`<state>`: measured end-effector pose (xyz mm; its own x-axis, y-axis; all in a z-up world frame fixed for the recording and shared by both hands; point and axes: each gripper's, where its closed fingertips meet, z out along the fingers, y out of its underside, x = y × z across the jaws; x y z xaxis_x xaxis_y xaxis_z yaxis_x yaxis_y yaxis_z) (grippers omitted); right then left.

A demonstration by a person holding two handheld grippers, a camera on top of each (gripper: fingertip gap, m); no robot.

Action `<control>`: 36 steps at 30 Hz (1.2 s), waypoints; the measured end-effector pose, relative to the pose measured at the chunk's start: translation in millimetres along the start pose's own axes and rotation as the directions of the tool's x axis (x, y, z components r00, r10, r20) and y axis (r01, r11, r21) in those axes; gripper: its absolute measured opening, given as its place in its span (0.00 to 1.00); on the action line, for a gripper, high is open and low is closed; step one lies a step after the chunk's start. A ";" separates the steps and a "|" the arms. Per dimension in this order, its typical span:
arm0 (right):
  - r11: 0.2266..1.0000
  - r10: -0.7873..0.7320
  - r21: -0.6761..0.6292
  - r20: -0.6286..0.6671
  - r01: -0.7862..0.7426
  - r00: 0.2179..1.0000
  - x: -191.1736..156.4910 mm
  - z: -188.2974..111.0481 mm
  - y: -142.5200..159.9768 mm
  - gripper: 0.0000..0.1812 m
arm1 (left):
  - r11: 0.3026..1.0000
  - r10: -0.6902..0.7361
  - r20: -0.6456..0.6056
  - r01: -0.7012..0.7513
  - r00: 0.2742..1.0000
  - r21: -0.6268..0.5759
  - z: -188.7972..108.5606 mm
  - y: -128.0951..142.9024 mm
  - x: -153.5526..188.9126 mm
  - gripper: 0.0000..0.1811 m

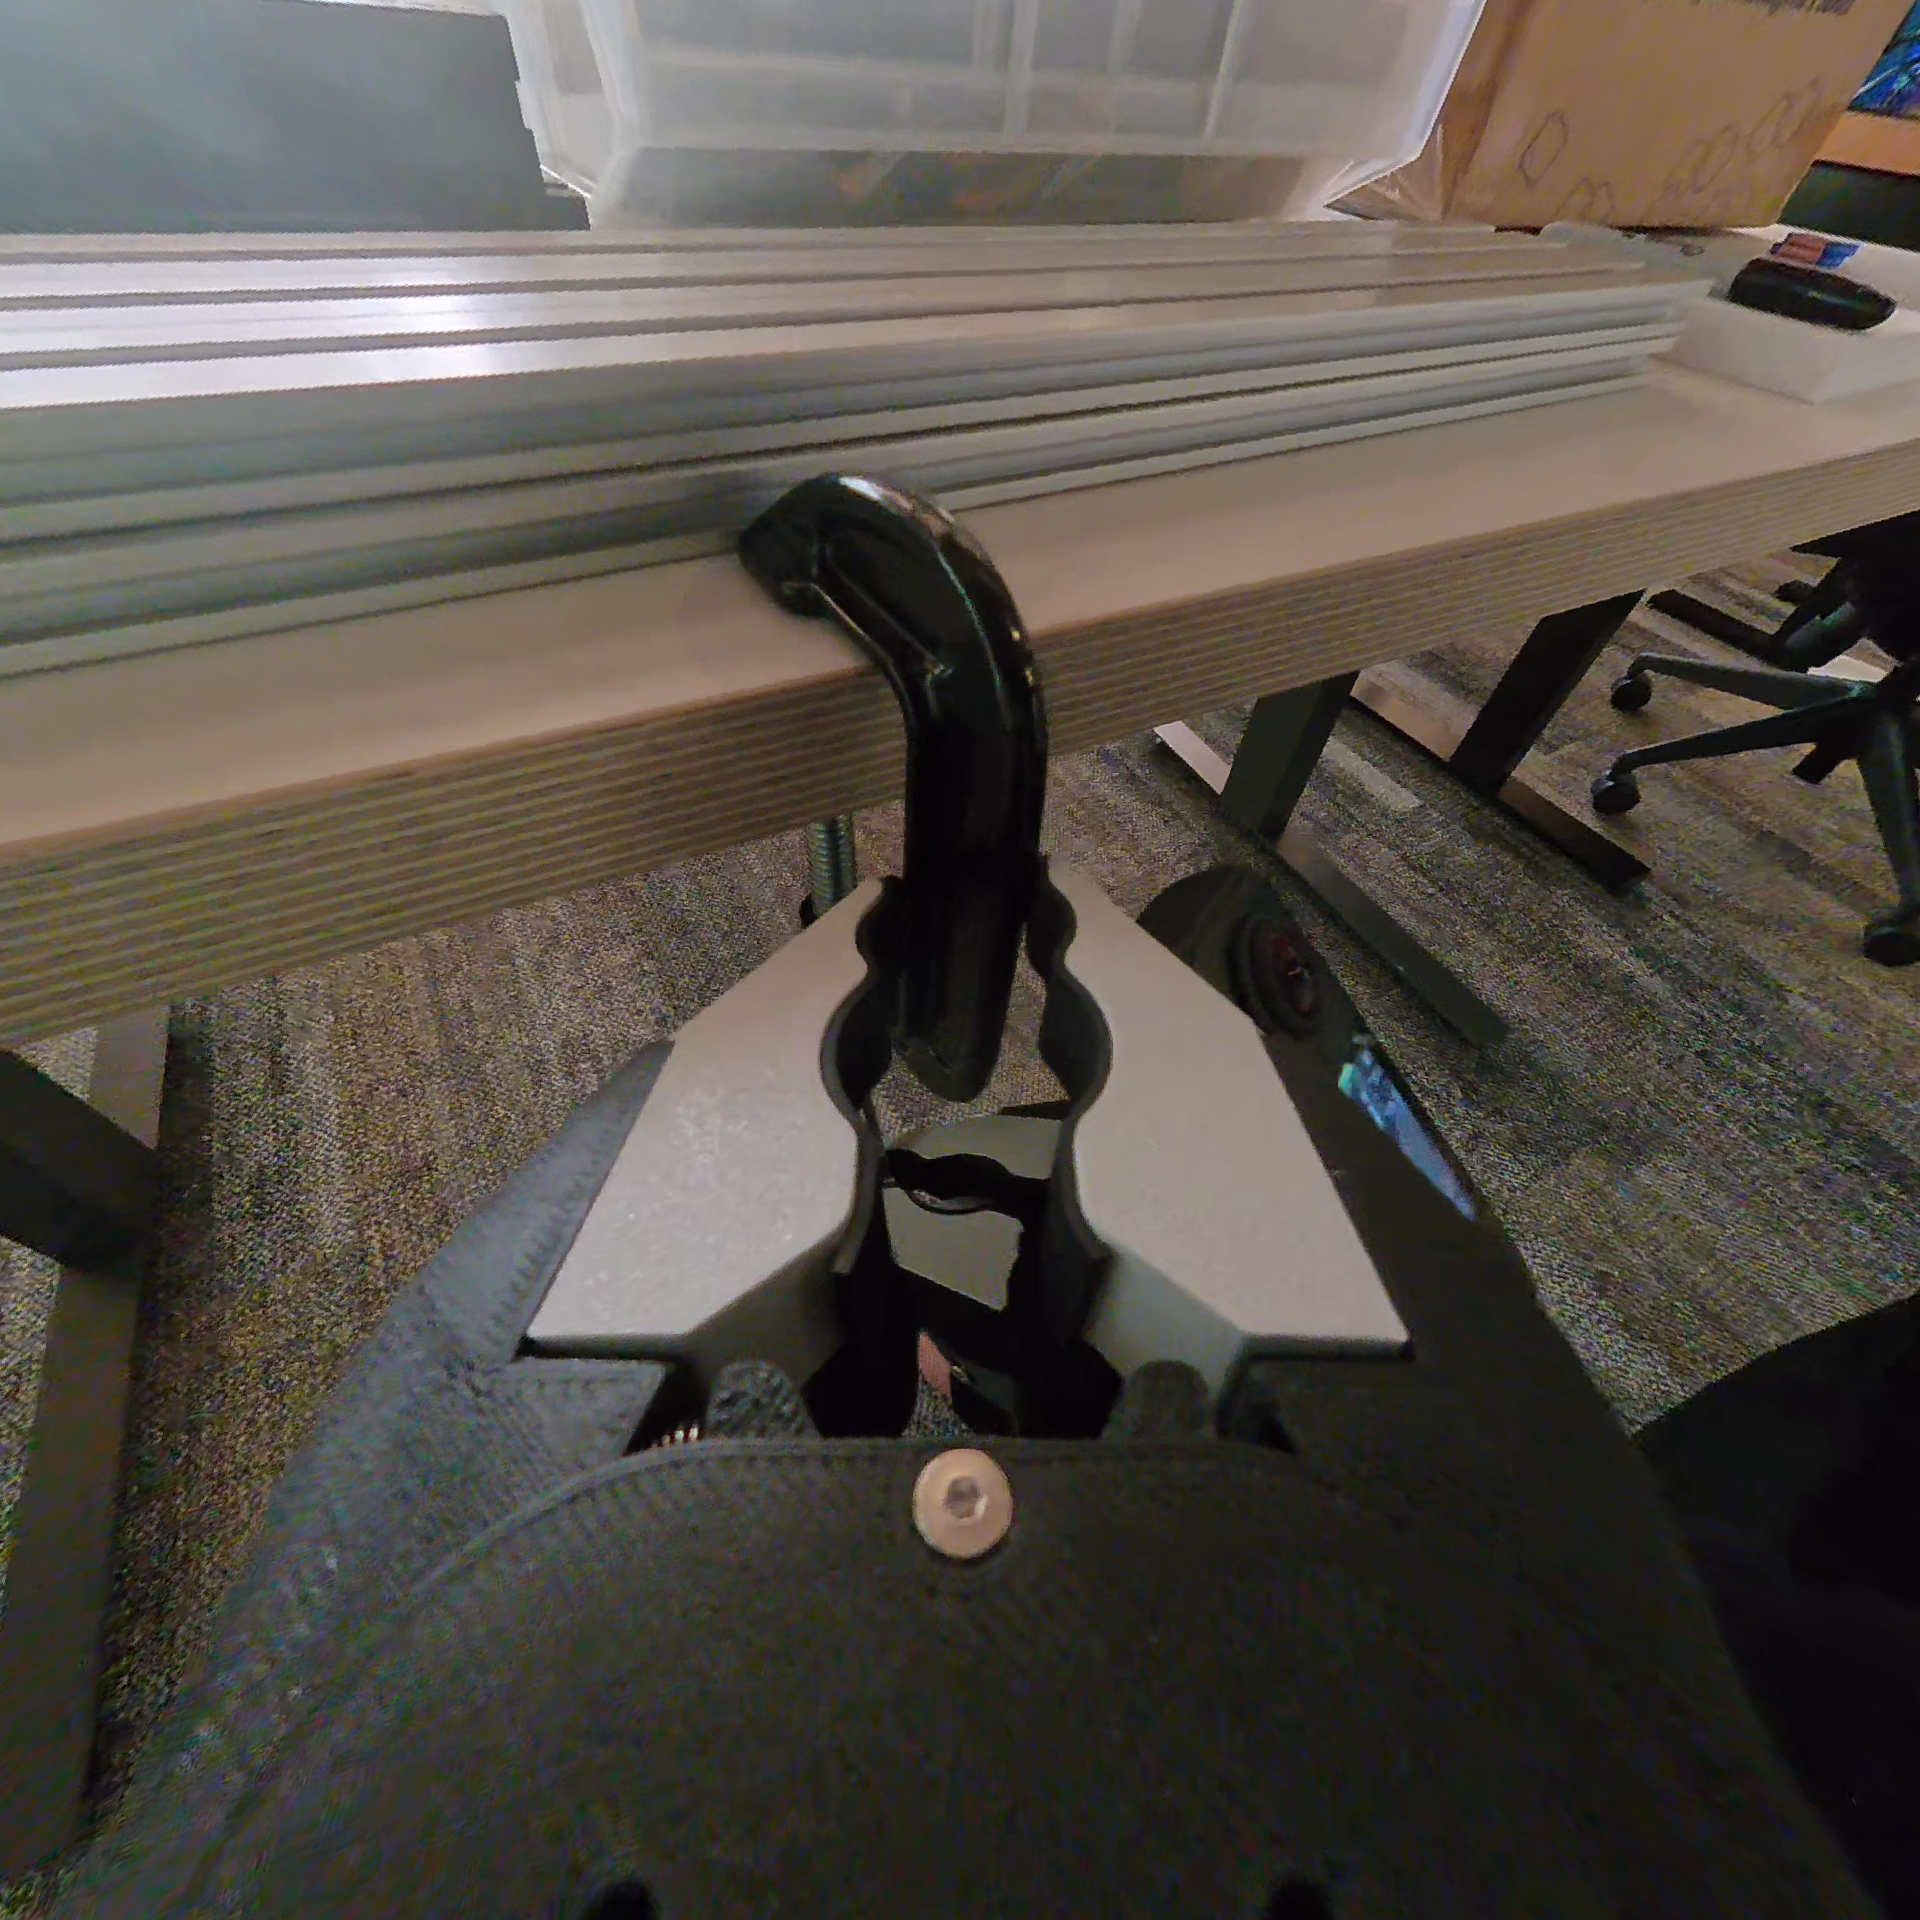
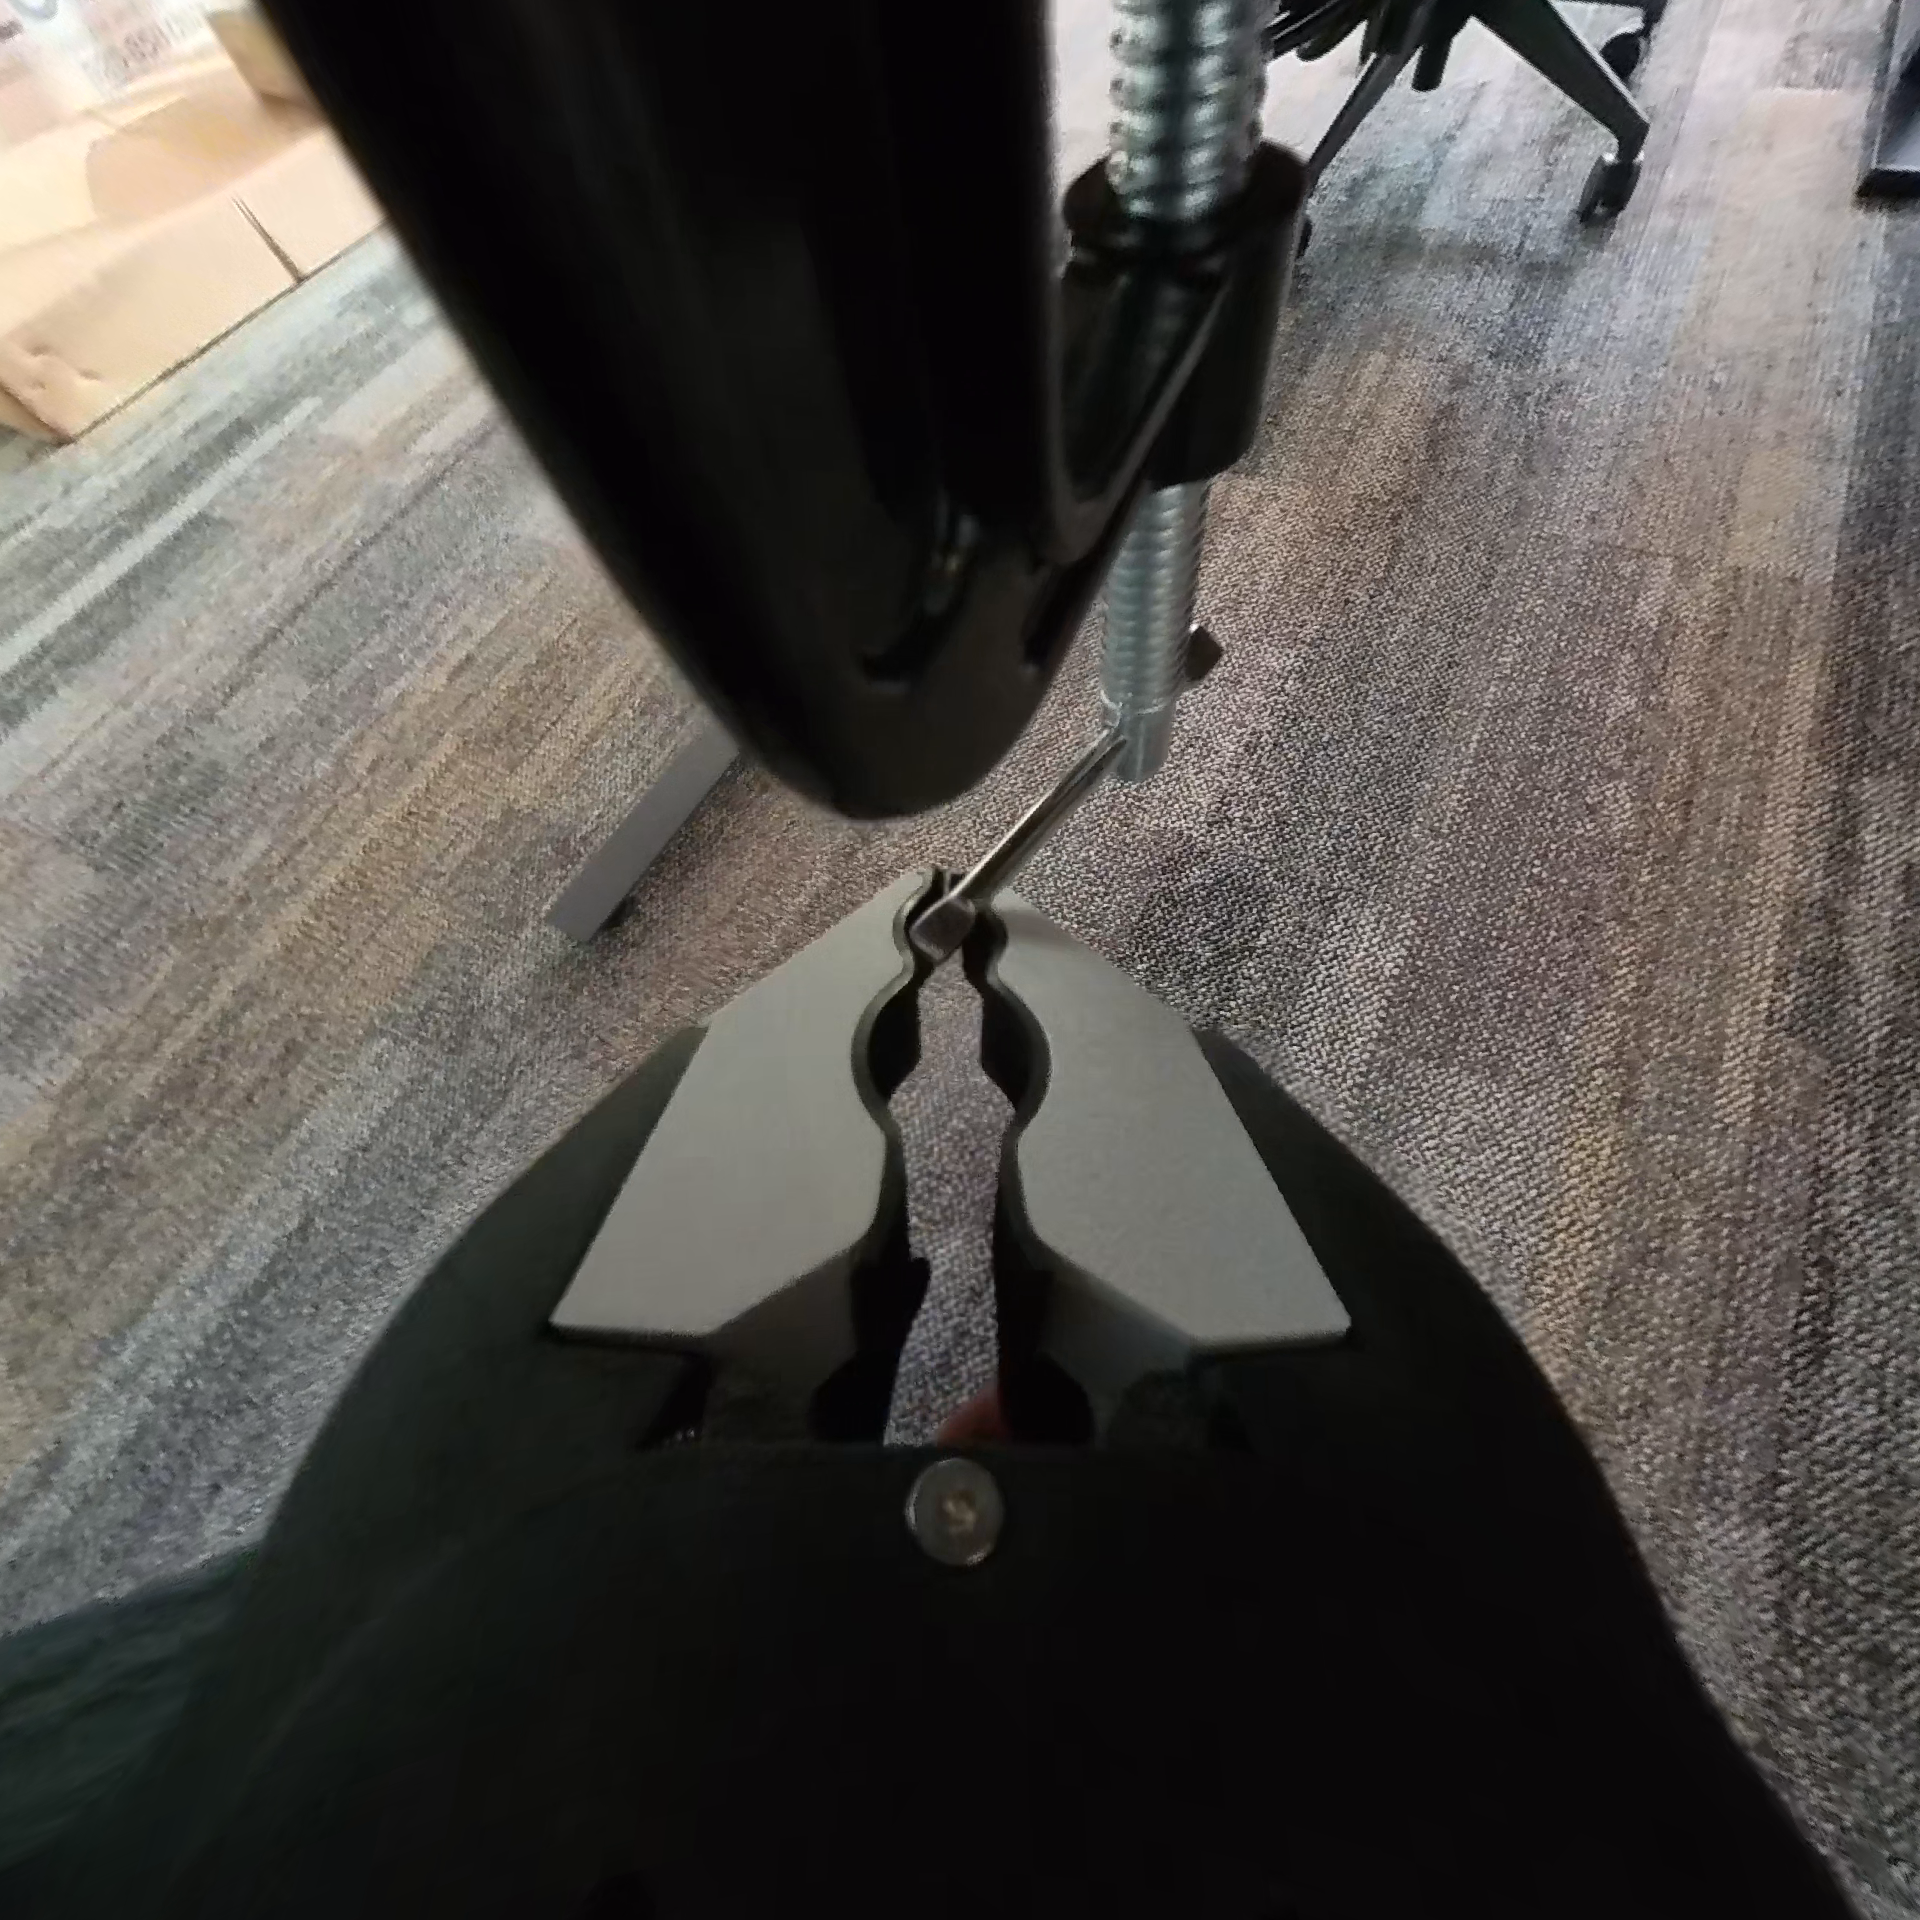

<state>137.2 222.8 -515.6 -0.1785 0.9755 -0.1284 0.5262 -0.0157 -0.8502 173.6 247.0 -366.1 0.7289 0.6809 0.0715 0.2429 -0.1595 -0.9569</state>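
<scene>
We see our left gripper (image 1: 961, 940) closed on the black C-clamp (image 1: 940, 665) hooked over the desk edge (image 1: 416, 831), our right gripper (image 2: 951, 920) pinching its screw's sliding handle bar (image 2: 1023, 836).

One black clamp (image 1: 961, 727), one desk (image 1: 623, 748), one clear bin (image 1: 987, 104), one cardboard box (image 1: 1621, 125) and two tools (image 1: 961, 997) (image 2: 951, 935) were counted.

Clear bin (image 1: 935, 94), cardboard box (image 1: 1642, 114), office chair (image 1: 1808, 717), carpet (image 2: 1507, 831).
</scene>
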 end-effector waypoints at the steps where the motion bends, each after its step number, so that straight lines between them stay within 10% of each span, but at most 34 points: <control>1: 1.000 -0.005 -0.001 -0.005 0.005 1.000 0.8 -0.5 0.3 0.02 | 1.000 0.004 0.004 -0.004 1.000 -0.001 0.0 0.0 -0.1 0.19; 11: 0.997 -0.070 0.017 -0.123 0.072 0.990 19.9 -5.4 -2.2 0.24 | 1.000 0.030 0.021 -0.030 0.999 -0.004 0.1 -0.1 -0.6 0.19; 24: 0.972 -0.202 0.085 -0.191 0.221 0.961 35.1 -14.5 -8.6 0.00 | 0.998 0.067 0.053 -0.066 0.996 -0.009 -3.4 0.5 -6.9 0.17; 36: 0.986 -0.167 0.004 -0.015 0.167 0.986 23.0 -18.0 3.2 0.15 | 1.000 0.006 0.077 -0.006 0.997 -0.003 -7.9 0.2 -24.0 0.10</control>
<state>149.8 249.2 -512.1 -0.2516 0.9676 0.0233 0.4859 0.1471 -0.8616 161.3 224.9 -365.9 0.6793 0.7326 0.0437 0.2401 -0.1655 -0.9565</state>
